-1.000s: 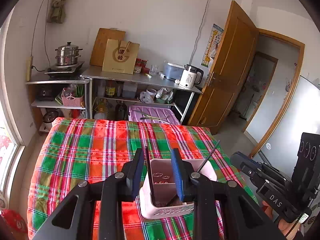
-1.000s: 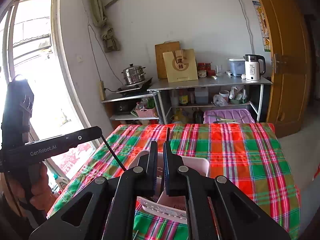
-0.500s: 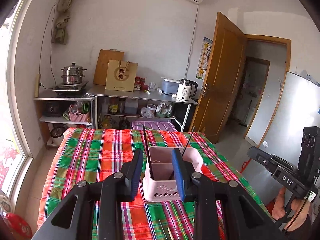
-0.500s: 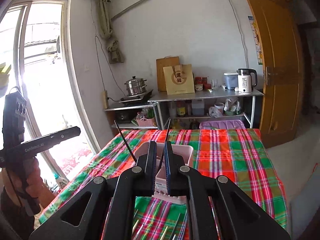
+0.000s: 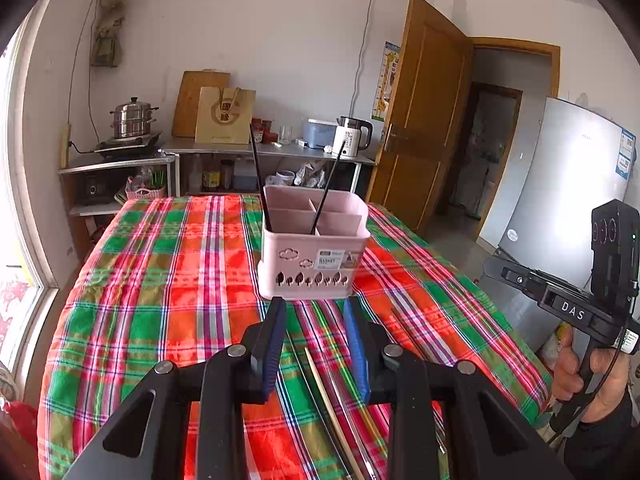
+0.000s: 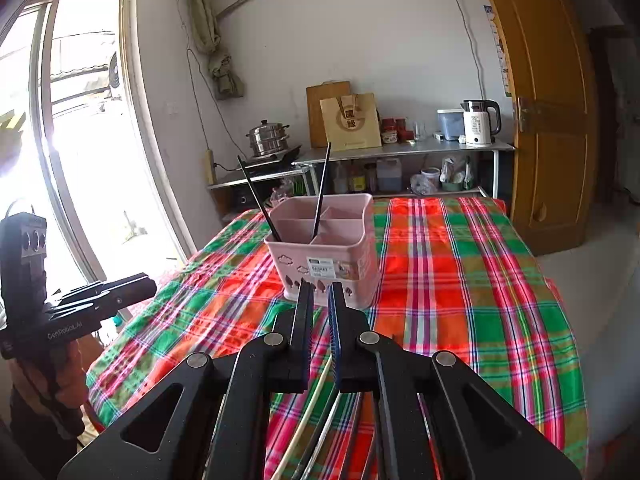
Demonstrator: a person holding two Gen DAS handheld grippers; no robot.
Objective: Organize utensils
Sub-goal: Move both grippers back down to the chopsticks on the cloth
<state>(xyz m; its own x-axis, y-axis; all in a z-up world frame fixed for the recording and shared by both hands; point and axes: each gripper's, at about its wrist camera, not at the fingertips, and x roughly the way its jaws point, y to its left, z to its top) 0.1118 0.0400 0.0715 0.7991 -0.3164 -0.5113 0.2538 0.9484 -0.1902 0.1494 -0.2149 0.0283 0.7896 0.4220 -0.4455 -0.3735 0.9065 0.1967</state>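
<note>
My left gripper (image 5: 314, 312) had its blue-padded fingers (image 5: 357, 354) standing a modest way apart with nothing between them, tips hovering over the table just short of the pink plastic utensil caddy with leaf cut-outs along its base (image 5: 312, 268). My right gripper (image 6: 319, 294) was all but closed, its two fingers (image 6: 304, 316) near to touching and gripping nothing, and it too pointed at the caddy from the near side.

Under both grippers, on the near part of the red, green and white plaid tablecloth (image 5: 160, 300), lay a loose bundle of long thin utensils (image 5: 332, 404): one pale wooden chopstick (image 5: 320, 380) and several metal-looking sticks beside it; how many I could not tell, since my own fingers hid much of them. In the right wrist view the same bundle ran out from under the gripper body.

The caddy stood upright near the middle of the table, split into compartments by inner walls. Two black chopsticks (image 5: 260, 180) stood in it, one leaning left in the near left compartment, the other leaning right close to the middle divider.

Off to the right, a hand (image 5: 580, 372) held my right gripper's handle. Behind the table stood a metal shelf bench (image 5: 272, 152) with a white electric kettle (image 5: 352, 140), a brown paper bag (image 5: 226, 114) and a steel steamer pot (image 5: 132, 118)
</note>
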